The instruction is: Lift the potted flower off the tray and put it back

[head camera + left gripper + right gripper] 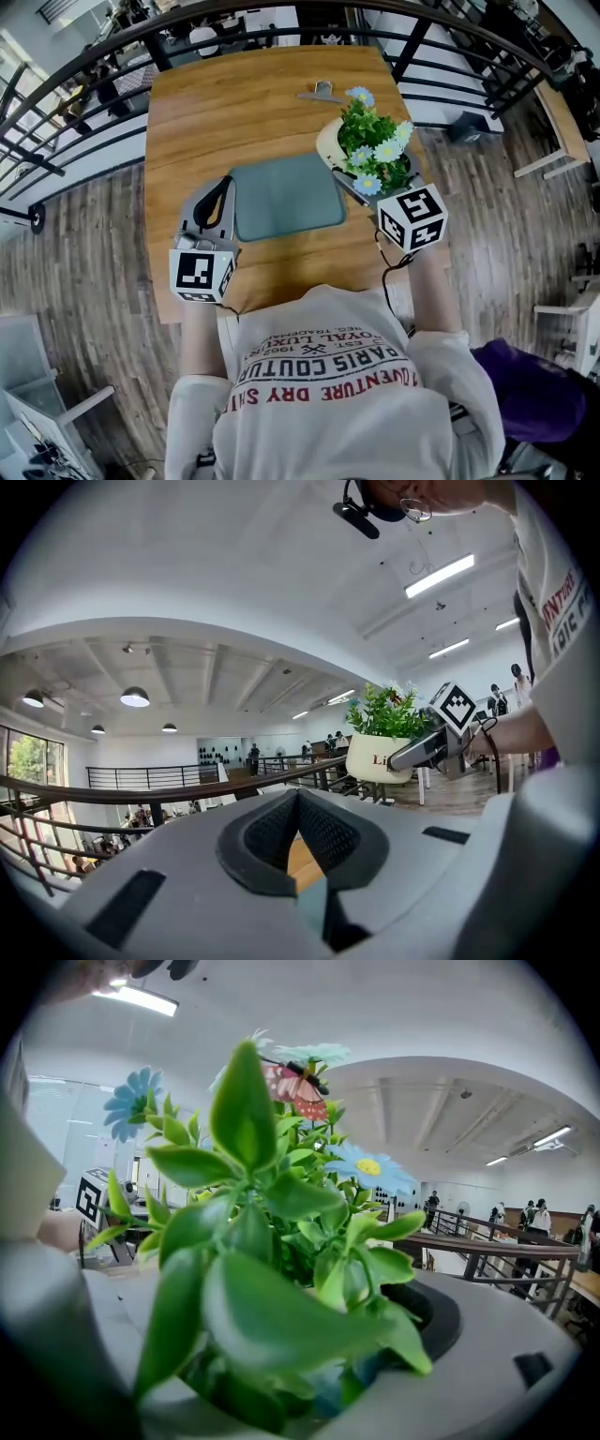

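Head view: the right tool (352,187) clamps the tilted cream-potted flower (373,141) with green leaves near the wooden tabletop's (244,103) right edge, just beside the grey-green rectangular tray (286,195). The left tool (219,190), closed and empty, sits at the tray's left edge.

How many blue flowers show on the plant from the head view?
3 blue flowers: one at the top, one mid-left, one lowest. Leaves may hide more.
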A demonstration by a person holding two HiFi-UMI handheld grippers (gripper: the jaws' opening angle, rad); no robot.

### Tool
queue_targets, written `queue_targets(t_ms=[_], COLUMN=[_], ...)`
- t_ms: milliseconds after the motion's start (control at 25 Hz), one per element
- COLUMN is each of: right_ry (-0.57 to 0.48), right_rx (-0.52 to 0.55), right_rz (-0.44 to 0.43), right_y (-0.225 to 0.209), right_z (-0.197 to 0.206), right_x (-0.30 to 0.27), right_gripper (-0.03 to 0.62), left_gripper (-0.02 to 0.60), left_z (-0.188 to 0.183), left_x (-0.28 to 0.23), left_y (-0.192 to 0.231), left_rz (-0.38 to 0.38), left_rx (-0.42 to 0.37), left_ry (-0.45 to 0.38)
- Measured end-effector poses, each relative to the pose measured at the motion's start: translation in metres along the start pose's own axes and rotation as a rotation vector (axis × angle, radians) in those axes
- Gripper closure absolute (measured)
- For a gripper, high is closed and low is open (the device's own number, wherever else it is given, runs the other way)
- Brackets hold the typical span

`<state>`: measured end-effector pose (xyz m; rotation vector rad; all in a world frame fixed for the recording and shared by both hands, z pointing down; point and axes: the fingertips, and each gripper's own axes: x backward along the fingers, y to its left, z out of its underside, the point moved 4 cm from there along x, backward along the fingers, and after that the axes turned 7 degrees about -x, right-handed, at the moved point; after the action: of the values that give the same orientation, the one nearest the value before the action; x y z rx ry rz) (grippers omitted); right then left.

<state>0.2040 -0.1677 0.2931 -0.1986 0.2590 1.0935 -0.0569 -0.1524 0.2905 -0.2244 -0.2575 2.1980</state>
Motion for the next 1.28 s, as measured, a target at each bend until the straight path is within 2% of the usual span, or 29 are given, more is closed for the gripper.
queue_targets(t_ms=[160, 400, 600, 840, 1280], right_ry=[0.022, 0.01, 0.042, 0.089, 0.25], right_rx=[0.012, 0.016, 0.05, 0.081, 0.144], right_rz=[-0.033, -0.101, -0.189, -0.325, -0.498], right_y=[0.013, 0.004, 0.01, 0.02, 0.046], right_z=[0.005, 0.013, 0.027, 0.058, 0.144], right_x=[-0.017, -0.02, -0.042, -0.069, -0.118], right_gripper=[0.114, 0.114, 0.114, 0.114, 0.114], left_gripper=[0.569, 0.569, 0.569, 0.569, 0.569], left_z=[0.006, -0.003, 0.003, 0.022, 0.076], left_x=[0.003, -0.002, -0.005, -0.014, -0.009], left_y=[0.011, -0.004, -0.011, -0.022, -0.044], left_rz=[-0.008, -0.022, -0.029, -0.054, -0.124], left_rx=[0.015, 0.019, 0.027, 0.053, 0.182], left_ry=[-0.002, 0.0, 0.02, 0.063, 0.203])
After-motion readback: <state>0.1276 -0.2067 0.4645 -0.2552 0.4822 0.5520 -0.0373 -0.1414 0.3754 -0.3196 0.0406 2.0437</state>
